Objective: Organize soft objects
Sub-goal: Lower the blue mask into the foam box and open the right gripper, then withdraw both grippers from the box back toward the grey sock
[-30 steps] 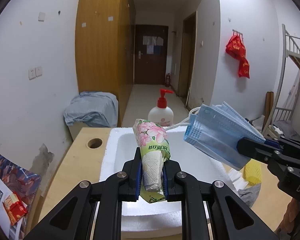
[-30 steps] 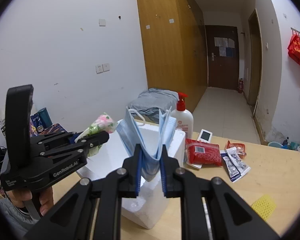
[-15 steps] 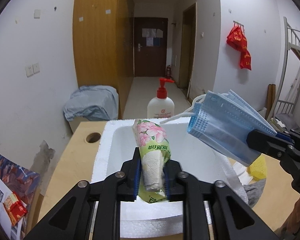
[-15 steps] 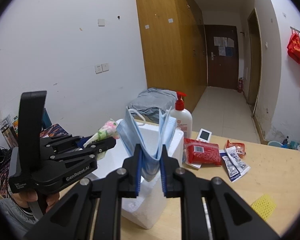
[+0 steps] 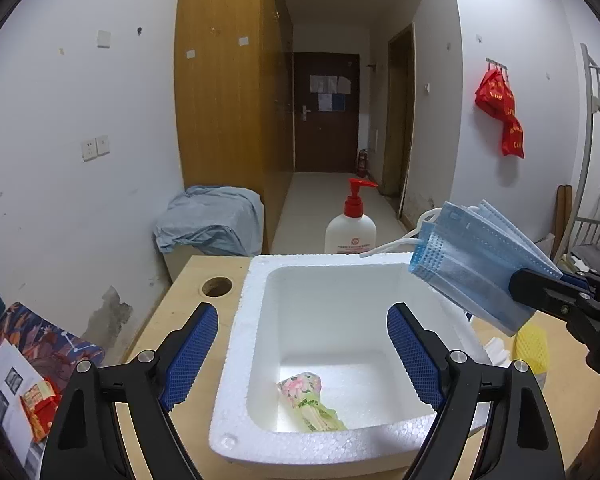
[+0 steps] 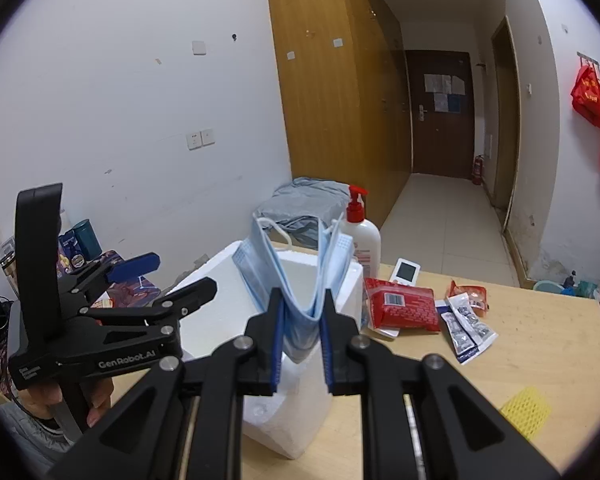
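Hovering above a white foam box (image 5: pixel 240 344), my left gripper (image 5: pixel 302 354) has its two blue-padded fingers (image 5: pixel 188 356) spread wide apart with nothing between them. Down on the floor of the box, toward its near wall, lies a small tissue pack (image 5: pixel 308 398) printed with pink flowers and green, resting on its side. The box sits on a light wooden table (image 5: pixel 180 308), and a white pump bottle (image 5: pixel 350 222) with a red top stands just behind its far wall.

My right gripper (image 6: pixel 301 344) is clamped on a folded bundle of pale blue face masks (image 6: pixel 296 276), pinched at the fold so the loose edges and white ear loops fan upward. From the left wrist view, the masks hang in the air over the right rim of the box, not touching it.

Well to the right of the box on the table lie a red packet (image 6: pixel 404 308), two small blue-and-white sachets (image 6: pixel 464 322), a small white device (image 6: pixel 406 270) and a yellow mesh piece (image 6: pixel 526 410). A grey cloth (image 5: pixel 210 222) is heaped beyond the far end of the table.
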Available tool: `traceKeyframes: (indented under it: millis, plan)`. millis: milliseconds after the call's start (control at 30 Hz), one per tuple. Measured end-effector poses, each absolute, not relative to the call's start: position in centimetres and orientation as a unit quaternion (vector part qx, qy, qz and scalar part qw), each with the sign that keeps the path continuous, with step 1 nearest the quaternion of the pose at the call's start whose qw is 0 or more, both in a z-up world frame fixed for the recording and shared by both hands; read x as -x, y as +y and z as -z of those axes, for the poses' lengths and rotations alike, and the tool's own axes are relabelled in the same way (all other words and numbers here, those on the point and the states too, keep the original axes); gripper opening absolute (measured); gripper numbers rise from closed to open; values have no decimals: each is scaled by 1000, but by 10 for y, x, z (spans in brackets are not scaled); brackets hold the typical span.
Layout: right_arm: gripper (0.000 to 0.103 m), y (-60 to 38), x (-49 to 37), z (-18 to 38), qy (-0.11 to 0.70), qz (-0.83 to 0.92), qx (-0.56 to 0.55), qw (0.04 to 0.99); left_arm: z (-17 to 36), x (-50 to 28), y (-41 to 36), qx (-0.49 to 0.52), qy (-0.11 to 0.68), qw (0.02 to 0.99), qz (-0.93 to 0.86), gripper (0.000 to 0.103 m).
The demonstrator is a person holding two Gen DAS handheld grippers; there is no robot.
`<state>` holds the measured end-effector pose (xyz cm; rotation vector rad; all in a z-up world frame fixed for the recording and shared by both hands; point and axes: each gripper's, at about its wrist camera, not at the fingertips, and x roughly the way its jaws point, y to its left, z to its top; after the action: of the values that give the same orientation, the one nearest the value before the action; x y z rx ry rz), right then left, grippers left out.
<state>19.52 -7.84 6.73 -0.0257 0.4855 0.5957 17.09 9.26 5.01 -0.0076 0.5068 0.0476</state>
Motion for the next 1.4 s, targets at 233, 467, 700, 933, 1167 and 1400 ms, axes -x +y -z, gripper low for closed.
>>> traceKeyframes:
  millis: [233,467,700,933,1167,1400]
  plan:
    - [20,-70,-198,-66,241,-300,16,923,-56,-155,105,13,240,970,-41,87]
    - [20,-56,-197,-64,245,-314,19,917,-62,-136,120,21,227,971,-72,89]
    - [20,-39,-198,-60,253,-323,27,912,-68,-118,134,19,203,974,-100,99]
    - [20,-26,-202,-54,266,-328,33,906,-69,-107,151,29,190,973,-123,102]
    - [25,-20,-204,-52,267,-317,40,909,-70,-104,158,33,189,973,-125,102]
    - [82,-26,-197,-58,240,-309,32,919,-71,-100,158,36,185,974,-126,102]
